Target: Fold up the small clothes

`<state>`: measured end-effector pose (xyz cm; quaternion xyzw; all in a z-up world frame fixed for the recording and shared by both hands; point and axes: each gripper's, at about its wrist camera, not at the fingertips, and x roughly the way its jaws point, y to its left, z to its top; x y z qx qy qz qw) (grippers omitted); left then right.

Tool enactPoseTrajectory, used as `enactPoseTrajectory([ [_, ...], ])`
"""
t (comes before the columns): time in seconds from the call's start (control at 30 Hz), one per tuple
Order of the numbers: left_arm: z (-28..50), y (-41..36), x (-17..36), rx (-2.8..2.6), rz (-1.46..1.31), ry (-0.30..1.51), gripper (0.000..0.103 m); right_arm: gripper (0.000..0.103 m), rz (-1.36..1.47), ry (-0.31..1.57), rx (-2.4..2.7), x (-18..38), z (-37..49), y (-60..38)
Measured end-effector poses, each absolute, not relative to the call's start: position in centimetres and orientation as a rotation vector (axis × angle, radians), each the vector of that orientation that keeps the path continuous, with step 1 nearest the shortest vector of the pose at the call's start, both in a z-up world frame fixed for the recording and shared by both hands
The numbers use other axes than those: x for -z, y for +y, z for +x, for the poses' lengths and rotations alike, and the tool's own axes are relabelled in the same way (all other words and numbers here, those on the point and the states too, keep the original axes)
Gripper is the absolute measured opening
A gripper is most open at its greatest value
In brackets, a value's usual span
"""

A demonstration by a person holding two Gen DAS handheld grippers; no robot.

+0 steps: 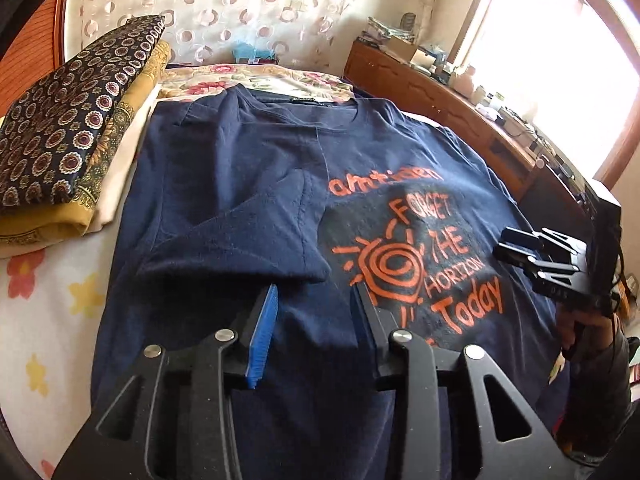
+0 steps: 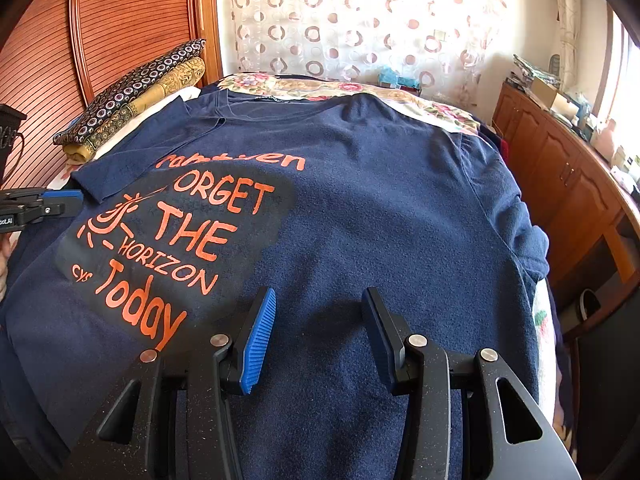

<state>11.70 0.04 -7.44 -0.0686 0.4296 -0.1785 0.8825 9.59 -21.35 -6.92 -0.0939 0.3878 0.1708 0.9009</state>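
Observation:
A navy T-shirt (image 1: 240,184) with orange print lies flat on the bed, collar away from me. Its left sleeve (image 1: 236,248) is folded inward over the body. My left gripper (image 1: 314,292) is open and empty, just above the shirt, right behind the folded sleeve's hem. In the right wrist view the shirt (image 2: 380,208) spreads out, its right sleeve (image 2: 524,236) hanging over the bed edge. My right gripper (image 2: 320,300) is open and empty above the shirt's lower middle. It also shows in the left wrist view (image 1: 520,256), and the left gripper in the right wrist view (image 2: 76,200).
Folded patterned fabrics (image 1: 72,132) are stacked at the bed's far left by the wooden headboard (image 2: 120,28). A floral bedsheet (image 1: 48,304) covers the bed. A wooden cabinet (image 2: 568,184) crowded with small items runs along the right, under a bright window.

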Motion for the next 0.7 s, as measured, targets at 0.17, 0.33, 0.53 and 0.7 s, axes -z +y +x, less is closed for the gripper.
enactPoseTrajectory([
  [0.17, 13.0, -0.3, 7.7, 0.389, -0.209, 0.873, 0.039, 0.047, -0.194, 0.802, -0.355, 6.9, 9.6, -21.4],
  [0.33, 13.6, -0.2, 8.3, 0.474, -0.291, 0.9, 0.008, 0.047, -0.194, 0.802, -0.356, 6.9, 9.6, -21.4],
  [0.53, 11.0, -1.2, 6.5, 0.503, -0.273, 0.888, 0.007, 0.047, -0.194, 0.801, -0.357, 6.9, 9.6, -21.4],
  [0.7, 10.0, -2.0, 6.4, 0.433, -0.16, 0.895, 0.022, 0.047, -0.192, 0.801, -0.358, 7.0, 9.6, -21.4],
])
